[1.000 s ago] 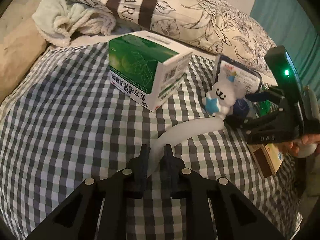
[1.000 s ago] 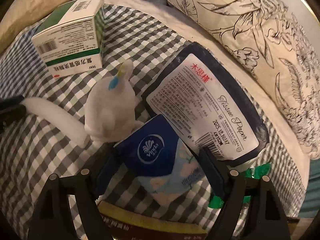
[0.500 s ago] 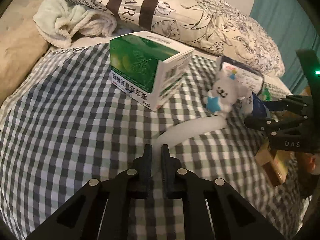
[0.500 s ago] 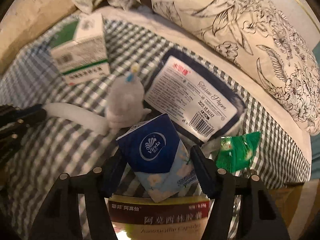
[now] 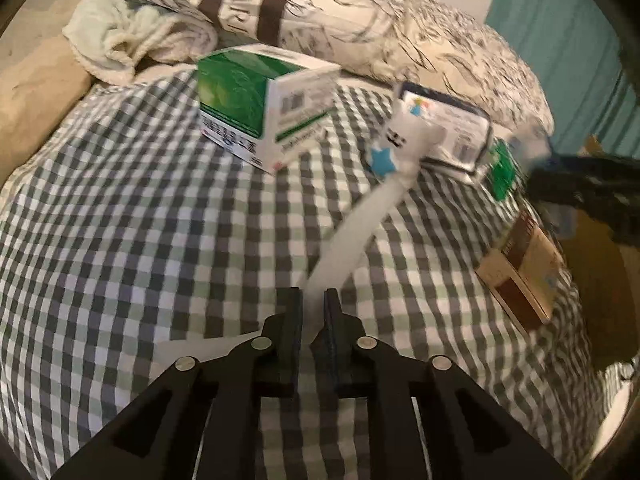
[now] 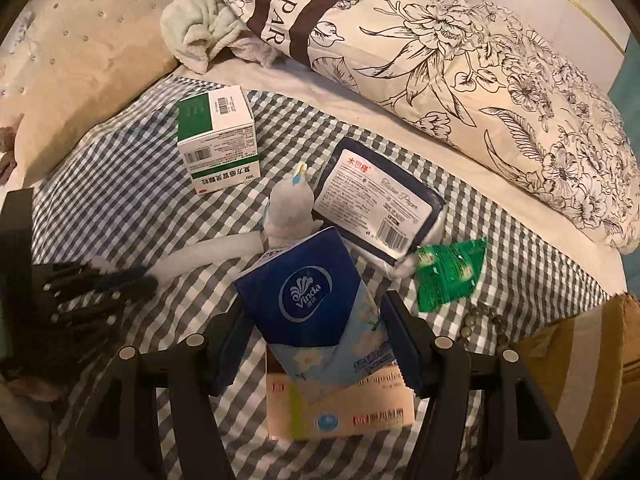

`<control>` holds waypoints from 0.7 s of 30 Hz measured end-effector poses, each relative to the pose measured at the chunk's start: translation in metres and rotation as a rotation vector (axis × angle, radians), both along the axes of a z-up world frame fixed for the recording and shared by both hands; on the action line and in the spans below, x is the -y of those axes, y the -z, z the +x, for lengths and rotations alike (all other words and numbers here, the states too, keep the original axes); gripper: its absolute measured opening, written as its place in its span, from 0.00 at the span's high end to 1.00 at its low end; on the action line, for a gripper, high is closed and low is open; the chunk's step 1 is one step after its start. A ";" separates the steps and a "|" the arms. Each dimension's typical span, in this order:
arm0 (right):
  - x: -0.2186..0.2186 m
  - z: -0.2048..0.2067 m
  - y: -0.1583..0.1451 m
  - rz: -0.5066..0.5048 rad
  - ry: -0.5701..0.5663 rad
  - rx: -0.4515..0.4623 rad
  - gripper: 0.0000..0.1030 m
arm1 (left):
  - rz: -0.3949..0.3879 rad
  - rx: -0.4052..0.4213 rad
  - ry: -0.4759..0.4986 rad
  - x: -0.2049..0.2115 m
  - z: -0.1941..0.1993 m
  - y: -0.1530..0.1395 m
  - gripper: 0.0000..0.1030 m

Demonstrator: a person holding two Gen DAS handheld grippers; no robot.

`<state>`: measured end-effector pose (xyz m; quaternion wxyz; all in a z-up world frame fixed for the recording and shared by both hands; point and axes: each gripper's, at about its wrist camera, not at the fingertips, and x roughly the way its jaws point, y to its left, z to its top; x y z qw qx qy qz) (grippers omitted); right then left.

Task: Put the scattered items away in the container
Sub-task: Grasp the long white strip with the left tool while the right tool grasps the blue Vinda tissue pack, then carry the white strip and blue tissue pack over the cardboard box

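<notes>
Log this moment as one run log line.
left gripper: shut on white strap | right gripper: shut on tissue pack | green box: on bed

Left view's motion-blurred on my end: right claw [image 5: 588,196] just a dark smear. Capsule box [image 6: 340,408] half hidden under tissue pack [image 6: 316,308]; brown container [image 6: 592,344] cut off.

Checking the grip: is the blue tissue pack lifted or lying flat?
Lifted: the tissue pack stands tilted between the right gripper's fingers, above a box.
</notes>
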<state>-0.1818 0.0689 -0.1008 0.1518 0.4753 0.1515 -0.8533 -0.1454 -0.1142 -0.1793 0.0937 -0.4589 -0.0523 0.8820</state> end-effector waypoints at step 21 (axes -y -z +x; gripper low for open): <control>-0.011 0.060 -0.044 -0.056 -0.022 -0.045 0.38 | -0.036 -0.004 0.003 -0.018 0.054 -0.020 0.97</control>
